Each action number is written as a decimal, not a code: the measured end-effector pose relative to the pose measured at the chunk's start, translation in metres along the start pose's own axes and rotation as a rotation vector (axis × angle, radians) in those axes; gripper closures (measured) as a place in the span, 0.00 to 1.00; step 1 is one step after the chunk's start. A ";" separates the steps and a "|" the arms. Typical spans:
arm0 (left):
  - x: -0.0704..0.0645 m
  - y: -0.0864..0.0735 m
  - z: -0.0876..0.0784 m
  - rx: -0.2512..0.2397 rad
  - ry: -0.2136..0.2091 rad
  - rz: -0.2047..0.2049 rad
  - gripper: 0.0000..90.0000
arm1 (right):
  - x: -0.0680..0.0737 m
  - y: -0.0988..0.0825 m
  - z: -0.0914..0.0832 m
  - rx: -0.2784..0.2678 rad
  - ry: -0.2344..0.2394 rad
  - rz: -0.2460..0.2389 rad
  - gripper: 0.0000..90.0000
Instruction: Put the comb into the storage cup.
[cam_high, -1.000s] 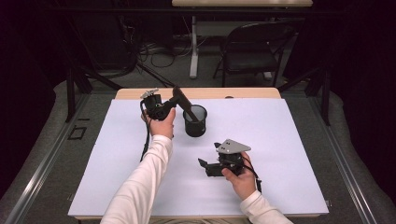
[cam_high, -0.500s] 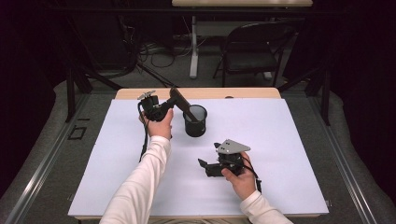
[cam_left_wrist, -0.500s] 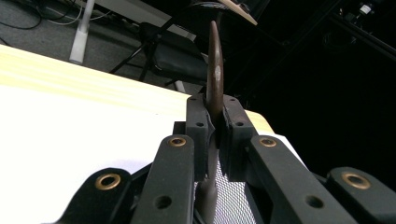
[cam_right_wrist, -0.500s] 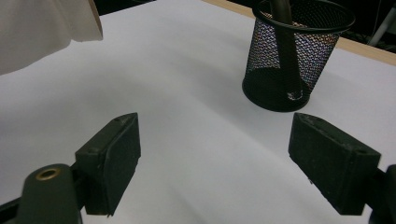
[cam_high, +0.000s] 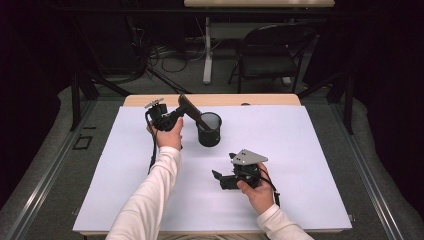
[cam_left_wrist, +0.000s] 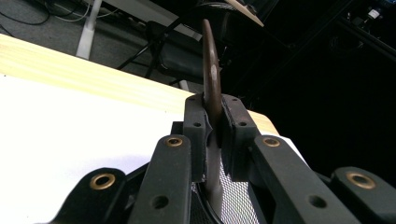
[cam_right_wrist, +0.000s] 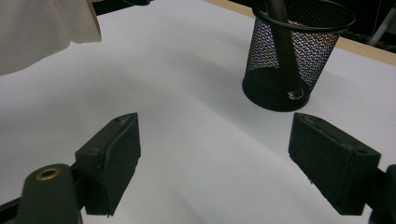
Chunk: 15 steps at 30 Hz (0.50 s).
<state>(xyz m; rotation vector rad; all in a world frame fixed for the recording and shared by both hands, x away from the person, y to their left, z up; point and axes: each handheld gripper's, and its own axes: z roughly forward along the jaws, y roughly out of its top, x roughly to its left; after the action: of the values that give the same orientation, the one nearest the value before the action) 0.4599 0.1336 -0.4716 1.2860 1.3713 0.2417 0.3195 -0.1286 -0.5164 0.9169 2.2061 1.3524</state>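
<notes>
Here the white-covered worktop (cam_high: 310, 165) carries a black mesh cup (cam_high: 210, 129) near the middle of its far edge, standing upright. Slanting out of that cup is a long, dark, flat utensil (cam_high: 194, 111), its lower end inside the mesh and its upper end pinched by the left gripper (cam_high: 186, 109), whose jaws are clamped tight on the thin blade. The right gripper (cam_high: 220, 177) rests on the worktop toward the near edge, well apart from the cup, its jaws spread wide with nothing between them.

The main risk, I think, is the cup tipping: it looks light, nothing steadies it, and the utensil leans against its rim, so any sideways pull could lever it over. A narrow grip on a thin edge might also let the utensil twist or slip.
</notes>
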 end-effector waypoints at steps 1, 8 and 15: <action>0.000 0.000 0.000 0.001 -0.001 -0.003 0.90 | 0.000 0.000 0.000 -0.001 0.000 0.000 0.19; -0.001 -0.001 0.000 0.007 0.001 0.003 0.88 | 0.000 0.000 0.000 -0.002 0.000 0.001 0.19; 0.000 0.000 0.000 0.001 -0.003 0.003 0.86 | 0.000 0.000 0.000 0.000 0.000 -0.001 0.19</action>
<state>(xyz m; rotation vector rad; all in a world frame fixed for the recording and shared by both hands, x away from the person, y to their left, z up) 0.4593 0.1335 -0.4714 1.2893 1.3670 0.2411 0.3195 -0.1285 -0.5165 0.9161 2.2062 1.3524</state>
